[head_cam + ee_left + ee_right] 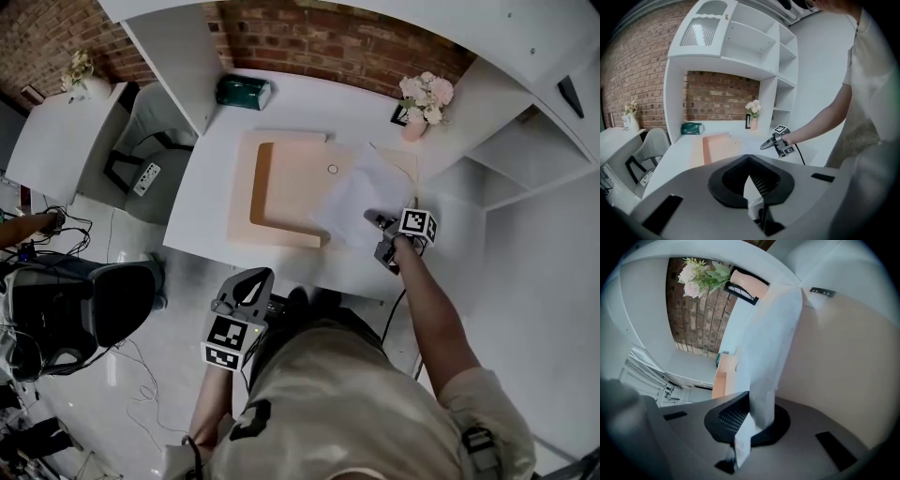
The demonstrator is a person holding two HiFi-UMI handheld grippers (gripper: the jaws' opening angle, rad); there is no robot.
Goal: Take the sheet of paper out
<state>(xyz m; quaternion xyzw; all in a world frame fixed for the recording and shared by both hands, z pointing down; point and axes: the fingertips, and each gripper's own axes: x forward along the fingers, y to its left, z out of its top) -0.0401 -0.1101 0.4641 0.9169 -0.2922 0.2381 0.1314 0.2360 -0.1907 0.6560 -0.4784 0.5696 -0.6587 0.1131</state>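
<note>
A white sheet of paper lies slanted over the right end of a peach folder on the white desk. My right gripper is shut on the sheet's near corner. In the right gripper view the sheet of paper rises from between the jaws of the right gripper and hides much of the desk. My left gripper hangs below the desk's front edge. In its own view the left gripper has its jaws together with nothing held, and the right gripper shows beyond it, by the folder.
A green box stands at the back of the desk and a vase of flowers at the back right. A small ring lies on the folder. White shelves rise on the right, a grey chair on the left.
</note>
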